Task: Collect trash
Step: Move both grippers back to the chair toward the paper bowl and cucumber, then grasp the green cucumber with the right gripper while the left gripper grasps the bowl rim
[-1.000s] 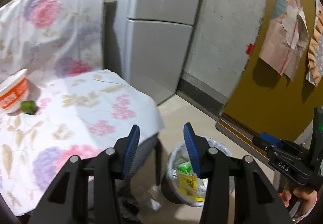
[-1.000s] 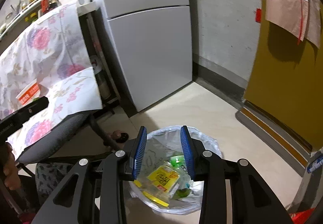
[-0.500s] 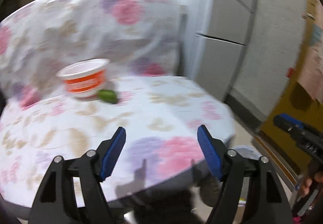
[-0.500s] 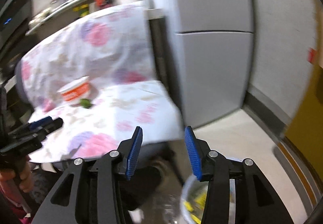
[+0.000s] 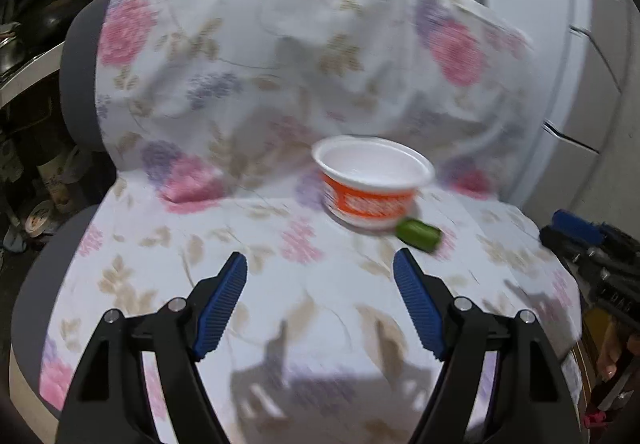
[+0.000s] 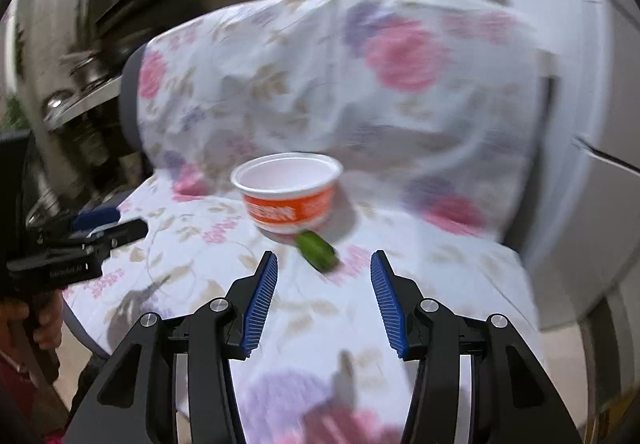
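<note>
An empty white and orange bowl (image 5: 372, 180) stands on a chair seat covered with floral cloth (image 5: 240, 236). A small green object (image 5: 418, 234) lies just right of it. My left gripper (image 5: 320, 304) is open and empty, above the seat in front of the bowl. My right gripper (image 6: 324, 300) is open and empty, just short of the green object (image 6: 316, 250), with the bowl (image 6: 290, 192) behind it. The right gripper also shows at the right edge of the left wrist view (image 5: 588, 248), and the left gripper at the left of the right wrist view (image 6: 76, 244).
The chair back (image 5: 300, 44) rises behind the bowl under the same cloth. A grey fridge (image 5: 600, 64) stands to the right. Cluttered shelves (image 6: 100, 84) are at the left and behind.
Both grippers swung left from the trash bin on the floor to face the chair seat. The left gripper opened wider. The bowl and green object now sit in front of both.
</note>
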`<state>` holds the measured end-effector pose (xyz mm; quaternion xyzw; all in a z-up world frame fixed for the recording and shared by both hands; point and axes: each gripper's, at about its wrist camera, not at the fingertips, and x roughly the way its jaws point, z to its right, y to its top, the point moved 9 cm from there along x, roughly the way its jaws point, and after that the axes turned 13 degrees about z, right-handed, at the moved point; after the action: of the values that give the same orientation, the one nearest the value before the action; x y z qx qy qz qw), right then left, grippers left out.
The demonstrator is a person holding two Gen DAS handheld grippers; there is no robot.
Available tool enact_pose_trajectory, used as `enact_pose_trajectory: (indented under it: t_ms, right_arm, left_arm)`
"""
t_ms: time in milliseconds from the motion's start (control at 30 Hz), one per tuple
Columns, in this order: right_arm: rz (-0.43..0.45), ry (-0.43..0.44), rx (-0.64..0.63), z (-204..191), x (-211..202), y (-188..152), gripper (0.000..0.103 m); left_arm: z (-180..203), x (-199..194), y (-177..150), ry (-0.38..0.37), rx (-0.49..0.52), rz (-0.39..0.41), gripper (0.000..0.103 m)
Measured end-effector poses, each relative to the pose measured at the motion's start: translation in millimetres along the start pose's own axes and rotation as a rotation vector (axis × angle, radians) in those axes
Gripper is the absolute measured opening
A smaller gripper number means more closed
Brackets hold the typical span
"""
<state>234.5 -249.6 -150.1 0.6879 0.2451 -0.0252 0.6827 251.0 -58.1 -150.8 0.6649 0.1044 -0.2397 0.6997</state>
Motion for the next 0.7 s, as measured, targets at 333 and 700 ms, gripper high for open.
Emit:
enact_pose_trajectory:
  t_ms: [333,700]
  right_arm:
    - [-0.258,0.103,-0.112,-2,128,-43,0.052]
    - [-0.315,0.055,-0.216,-4,122,-65,0.034]
  left_arm:
    - [-13,77,33,0.02,-0.025,-0.021,0.074]
    - [2,143,33,0.007,-0.046,-0.088,0.074]
